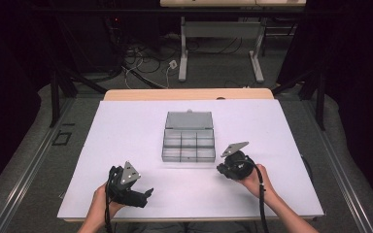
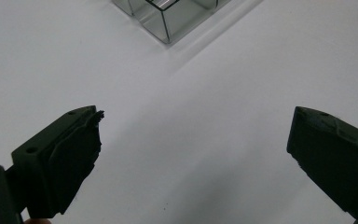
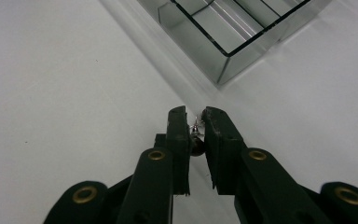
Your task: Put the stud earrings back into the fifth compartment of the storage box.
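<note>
A clear plastic compartment box with its lid open sits in the middle of the white table; one corner of the box shows in the left gripper view, another corner of the box in the right gripper view. My left gripper rests near the table's front left, jaws wide apart and empty; the left gripper points at bare white surface. My right gripper hovers just right of the box's front corner. The right gripper is shut on a small dark metal piece.
The white sheet covers the table top, with a wooden strip along its far edge. Beyond stand desk legs and cables on the floor. Black frame posts flank both sides.
</note>
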Demonstrator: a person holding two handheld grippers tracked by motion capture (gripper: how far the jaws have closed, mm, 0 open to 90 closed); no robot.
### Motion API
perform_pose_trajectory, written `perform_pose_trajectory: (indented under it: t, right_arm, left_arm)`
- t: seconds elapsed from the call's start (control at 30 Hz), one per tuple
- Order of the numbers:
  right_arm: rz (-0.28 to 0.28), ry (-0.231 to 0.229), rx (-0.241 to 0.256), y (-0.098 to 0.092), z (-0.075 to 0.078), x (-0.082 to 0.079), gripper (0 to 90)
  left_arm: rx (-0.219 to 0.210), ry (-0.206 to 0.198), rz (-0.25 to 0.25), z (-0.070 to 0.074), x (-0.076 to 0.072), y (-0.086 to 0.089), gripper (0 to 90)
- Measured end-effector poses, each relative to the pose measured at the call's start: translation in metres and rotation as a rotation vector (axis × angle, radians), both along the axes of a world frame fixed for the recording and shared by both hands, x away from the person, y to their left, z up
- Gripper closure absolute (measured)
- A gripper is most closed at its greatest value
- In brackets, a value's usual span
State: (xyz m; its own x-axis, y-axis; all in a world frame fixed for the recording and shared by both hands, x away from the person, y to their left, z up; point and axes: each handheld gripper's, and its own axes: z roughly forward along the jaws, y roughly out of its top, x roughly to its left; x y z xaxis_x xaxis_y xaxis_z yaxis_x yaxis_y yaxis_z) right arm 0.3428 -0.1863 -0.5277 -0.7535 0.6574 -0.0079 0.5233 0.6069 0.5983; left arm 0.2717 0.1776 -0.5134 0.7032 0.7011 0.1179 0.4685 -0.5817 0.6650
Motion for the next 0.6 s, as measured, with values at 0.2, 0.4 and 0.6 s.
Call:
perform_pose_trajectory:
  t: [0.2,0.4,0.6]
  right_arm:
    - [0.000,0.002,0.011,0.001,0.001,0.002,80.7]
    - [0.007,-0.017,0.026,0.001,0.008,-0.001,80.7]
    - [0.002,-0.049,0.052,0.002,0.015,0.000,80.7]
  left_arm:
    - [0.003,0.003,-0.002,-0.001,0.002,0.000,3.2]
    - [-0.007,-0.003,0.000,-0.001,0.001,-0.001,3.3]
    - [-0.006,0.002,0.000,-0.002,0.002,-0.001,3.2]
